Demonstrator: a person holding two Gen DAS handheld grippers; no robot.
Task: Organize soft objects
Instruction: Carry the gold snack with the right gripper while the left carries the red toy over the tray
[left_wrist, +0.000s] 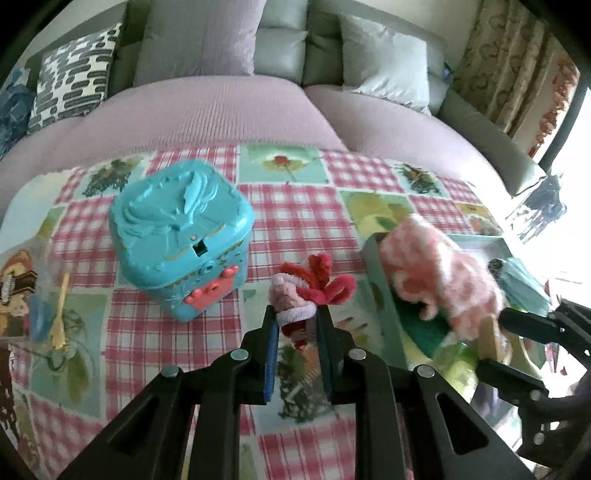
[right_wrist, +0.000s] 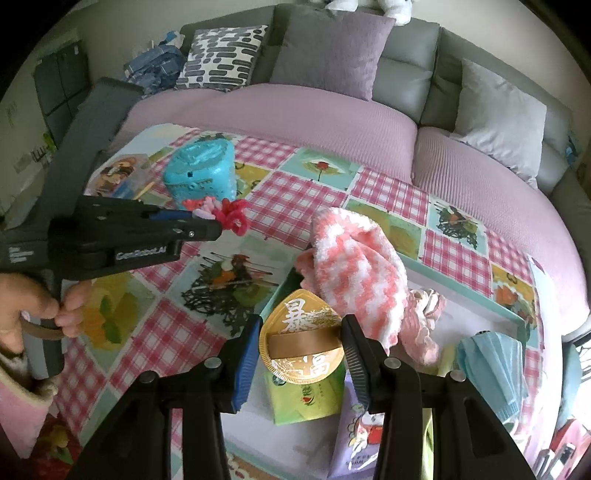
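Before you lies the lilac ribbed sofa (left_wrist: 221, 107), and spread across its seat is the pink-checked patchwork cloth with fruit and flower panels (left_wrist: 303, 206). On that cloth, at your right, sits the shallow mint-edged tray (right_wrist: 480, 280), with the fluffy coral-and-white checked towel (right_wrist: 354, 266) heaped over its near corner and a folded pale blue face mask (right_wrist: 487, 365) at its right edge. To your left stands the turquoise moulded plastic box with a coral clasp (left_wrist: 177, 236), lid down. Your right tongs (right_wrist: 301, 354) are pinching the round gold puff with a tan ribbon band (right_wrist: 303, 343) by its sides, above a green packet (right_wrist: 303, 400) in the tray. Your left tongs (left_wrist: 295, 325) are pressed together on the small bunch of red and pink fuzzy pipe-cleaner loops (left_wrist: 306, 291), held just above the cloth between box and tray.
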